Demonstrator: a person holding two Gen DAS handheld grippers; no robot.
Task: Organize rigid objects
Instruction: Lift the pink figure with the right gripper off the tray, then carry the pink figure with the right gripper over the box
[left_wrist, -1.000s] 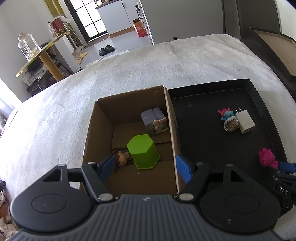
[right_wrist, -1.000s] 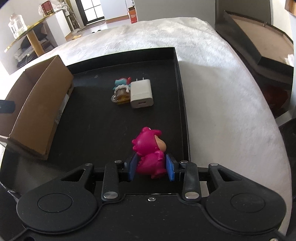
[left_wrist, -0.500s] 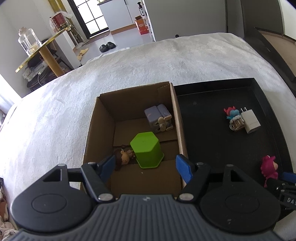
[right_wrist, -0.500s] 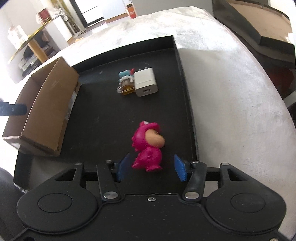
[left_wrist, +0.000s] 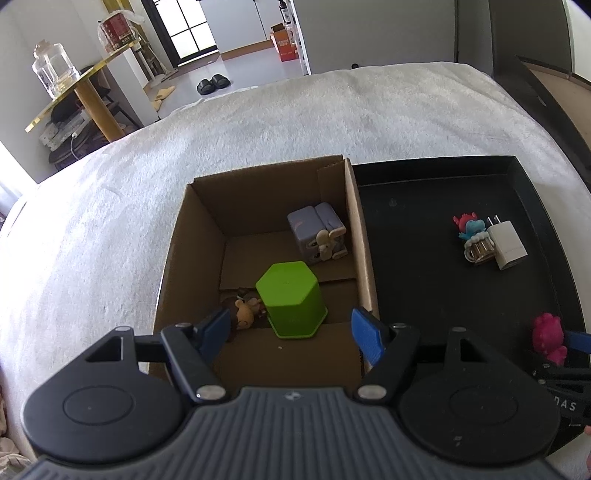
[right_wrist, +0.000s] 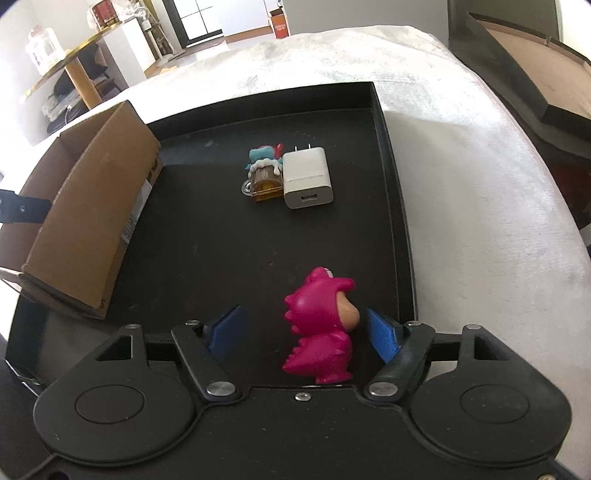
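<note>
Released since a second ago, the pink dinosaur figure (right_wrist: 320, 332) stands free on the black tray (right_wrist: 397, 206) between the right tongs (right_wrist: 306, 334), whose jaws are opening. Left tongs (left_wrist: 291, 334) hang open over the cardboard box (left_wrist: 364, 251). Step looks like a set-down; next, back away without tipping it

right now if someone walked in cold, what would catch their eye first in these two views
Most likely the bright pink dinosuit figure, standing upright on the black tray between the right gripper fingers, whose jaws are opening and do not touch it. Next, the lime green hexagonal cup, upside down in the cardboard box just ahead of the open left gripper. Further back on the tray, a white charger lies against a small mug figurine.
</note>
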